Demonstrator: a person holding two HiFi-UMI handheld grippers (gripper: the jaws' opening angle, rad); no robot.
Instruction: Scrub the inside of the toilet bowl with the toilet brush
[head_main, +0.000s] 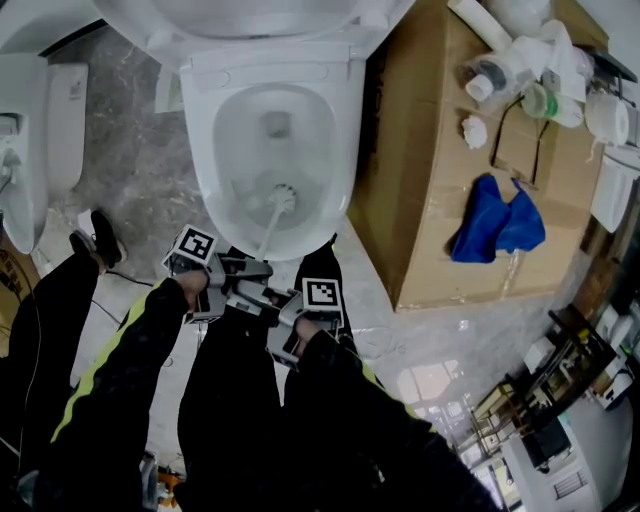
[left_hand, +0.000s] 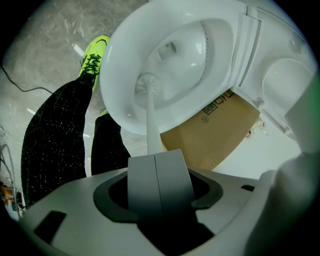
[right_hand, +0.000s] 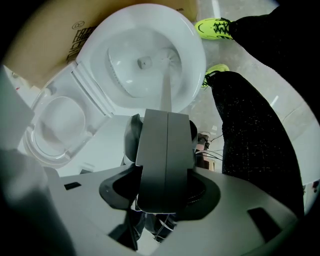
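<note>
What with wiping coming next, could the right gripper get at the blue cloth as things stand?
Probably not yet: the right gripper is shut on the toilet brush. Once freed, likely yes; the blue cloth lies uncovered on the cardboard box.

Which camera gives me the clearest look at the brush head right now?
Head view: it looks straight down on the brush head inside the toilet bowl. The left gripper view shows it along the handle; the right gripper view shows it pale and blurred.
</note>
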